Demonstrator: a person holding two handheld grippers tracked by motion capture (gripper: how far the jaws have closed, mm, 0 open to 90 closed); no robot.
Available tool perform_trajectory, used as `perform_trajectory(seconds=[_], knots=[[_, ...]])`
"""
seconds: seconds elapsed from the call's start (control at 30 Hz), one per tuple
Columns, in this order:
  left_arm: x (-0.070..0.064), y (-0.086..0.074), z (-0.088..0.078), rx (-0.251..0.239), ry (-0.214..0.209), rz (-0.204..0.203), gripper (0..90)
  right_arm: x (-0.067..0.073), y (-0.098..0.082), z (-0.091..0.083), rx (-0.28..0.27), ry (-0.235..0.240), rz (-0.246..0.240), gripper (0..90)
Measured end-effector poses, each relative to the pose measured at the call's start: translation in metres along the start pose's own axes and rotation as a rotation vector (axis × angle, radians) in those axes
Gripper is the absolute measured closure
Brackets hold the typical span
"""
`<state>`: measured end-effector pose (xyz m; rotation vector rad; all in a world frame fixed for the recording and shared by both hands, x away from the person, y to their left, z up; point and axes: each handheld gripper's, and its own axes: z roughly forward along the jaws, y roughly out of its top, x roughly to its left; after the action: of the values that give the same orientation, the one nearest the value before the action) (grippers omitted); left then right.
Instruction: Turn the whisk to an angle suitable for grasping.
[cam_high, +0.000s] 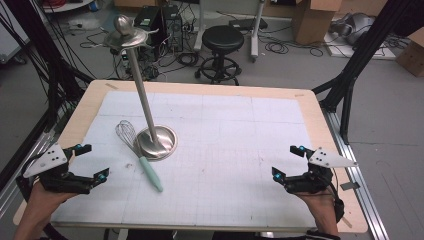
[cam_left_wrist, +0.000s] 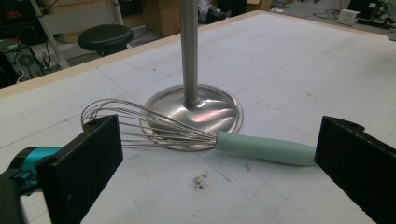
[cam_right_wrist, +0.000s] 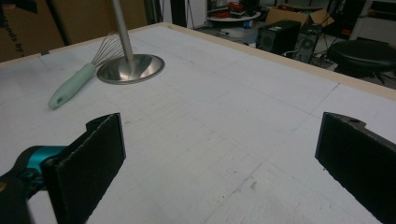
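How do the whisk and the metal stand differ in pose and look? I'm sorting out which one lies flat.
The whisk lies flat on the table mat; the metal stand rises upright on a round base. The whisk has a pale green handle and wire loops; the stand is all polished metal. The whisk's wires rest against the stand's base.

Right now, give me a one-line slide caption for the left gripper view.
Open left gripper faces a mint-handled whisk lying against the steel stand's base on the gridded mat.

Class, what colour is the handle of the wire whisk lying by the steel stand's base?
Pale mint green handle, clearest in the left gripper view.
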<state>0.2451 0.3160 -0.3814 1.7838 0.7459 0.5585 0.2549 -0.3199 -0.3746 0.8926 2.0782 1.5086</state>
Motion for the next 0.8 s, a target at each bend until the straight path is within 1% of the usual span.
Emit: perform_trajectory(seconds=[0.2, 0.33, 0.43, 0.53, 0.6, 0.67, 0.7, 0.73, 0.8], knots=[[0.0, 0.001, 0.002, -0.003, 0.002, 0.002, 1.7, -0.002, -0.001, -0.001, -0.002, 0.004, 0.005, 0.6], [0.004, -0.001, 0.002, -0.002, 0.0, -0.016, 1.7, -0.003, -0.002, -0.002, 0.002, 0.001, 0.01, 0.6], [0.004, 0.0, 0.002, -0.015, -0.015, -0.006, 1.7, -0.001, -0.002, -0.003, 0.012, -0.007, 0.007, 0.6], [0.002, 0.002, 0.002, -0.009, -0.029, -0.004, 1.7, -0.002, -0.001, -0.004, 0.011, -0.009, -0.001, 0.6], [0.001, 0.004, 0.003, -0.005, -0.034, 0.002, 1.7, -0.002, -0.001, -0.004, 0.008, -0.008, 0.003, 0.6], [-0.003, 0.007, 0.006, 0.014, -0.048, 0.025, 1.7, -0.003, -0.001, -0.006, 0.004, -0.006, 0.007, 0.7], [-0.006, 0.011, 0.009, 0.03, -0.05, 0.066, 1.7, -0.004, -0.001, -0.006, -0.003, -0.009, 0.013, 0.6], [-0.006, 0.011, 0.009, 0.03, -0.05, 0.066, 1.7, -0.004, -0.001, -0.006, -0.003, -0.009, 0.013, 0.6], [-0.008, 0.015, 0.012, 0.042, -0.054, 0.091, 1.7, -0.004, 0.0, -0.007, -0.009, -0.006, 0.011, 0.6]])
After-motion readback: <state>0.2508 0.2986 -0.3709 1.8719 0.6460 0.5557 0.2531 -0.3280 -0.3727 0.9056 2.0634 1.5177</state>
